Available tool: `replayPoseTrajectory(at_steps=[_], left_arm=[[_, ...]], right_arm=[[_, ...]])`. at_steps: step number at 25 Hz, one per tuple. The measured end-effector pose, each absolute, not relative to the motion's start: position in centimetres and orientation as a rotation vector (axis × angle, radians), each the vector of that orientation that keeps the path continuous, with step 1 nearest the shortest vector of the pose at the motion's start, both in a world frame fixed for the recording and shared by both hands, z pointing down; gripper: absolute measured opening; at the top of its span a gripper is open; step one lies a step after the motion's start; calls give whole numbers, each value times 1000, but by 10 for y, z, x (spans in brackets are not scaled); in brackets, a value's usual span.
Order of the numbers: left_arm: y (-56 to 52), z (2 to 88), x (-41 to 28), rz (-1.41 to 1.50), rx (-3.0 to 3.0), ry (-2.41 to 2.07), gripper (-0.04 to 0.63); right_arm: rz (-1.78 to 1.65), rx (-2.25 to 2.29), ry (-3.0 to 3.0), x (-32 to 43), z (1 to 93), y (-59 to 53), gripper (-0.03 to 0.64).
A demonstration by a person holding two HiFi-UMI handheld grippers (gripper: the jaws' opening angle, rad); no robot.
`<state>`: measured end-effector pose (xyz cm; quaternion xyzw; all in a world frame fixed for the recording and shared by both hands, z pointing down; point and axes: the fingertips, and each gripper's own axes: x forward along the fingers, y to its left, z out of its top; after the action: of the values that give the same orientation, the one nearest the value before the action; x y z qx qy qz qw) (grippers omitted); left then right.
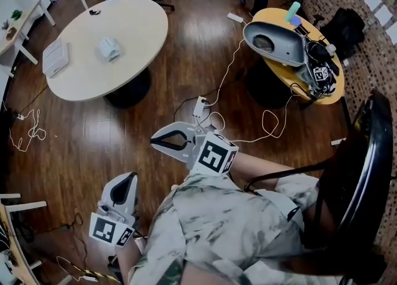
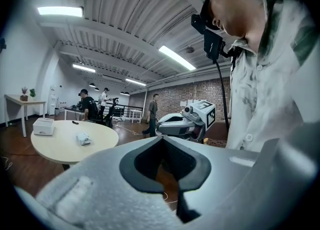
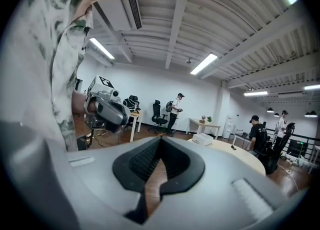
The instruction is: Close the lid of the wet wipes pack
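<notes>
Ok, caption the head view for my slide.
Seated person holds left gripper and right gripper, both shut and empty, far from the round table bearing the wet wipes pack.

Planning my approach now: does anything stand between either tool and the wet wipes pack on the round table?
Nothing visible does. The wet wipes pack lies on the round table, apart from the white box. The left tool and right tool, both shut and empty, are held off the table, with only wood floor between.

Well ahead and to the left of the right claw (image 1: pixel 159 143), a round white table (image 1: pixel 124 17) bears a flat white box (image 1: pixel 55 57); just beyond the claw, a power strip (image 1: pixel 200 106) with white cables (image 1: pixel 216 120); far right, a round orange table (image 1: pixel 270 13); behind the claw, a black chair (image 1: pixel 366 166).
</notes>
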<state>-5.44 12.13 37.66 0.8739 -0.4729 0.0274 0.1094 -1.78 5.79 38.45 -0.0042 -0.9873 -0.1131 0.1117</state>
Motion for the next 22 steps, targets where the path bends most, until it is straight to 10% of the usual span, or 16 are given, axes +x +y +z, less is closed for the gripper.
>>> replayPoseTrajectory(at_steps=[22], left_arm=[[134,360,33,91,2615,-1304,0]], right_arm=[[-305,-9,-2890,62,374,94,3]])
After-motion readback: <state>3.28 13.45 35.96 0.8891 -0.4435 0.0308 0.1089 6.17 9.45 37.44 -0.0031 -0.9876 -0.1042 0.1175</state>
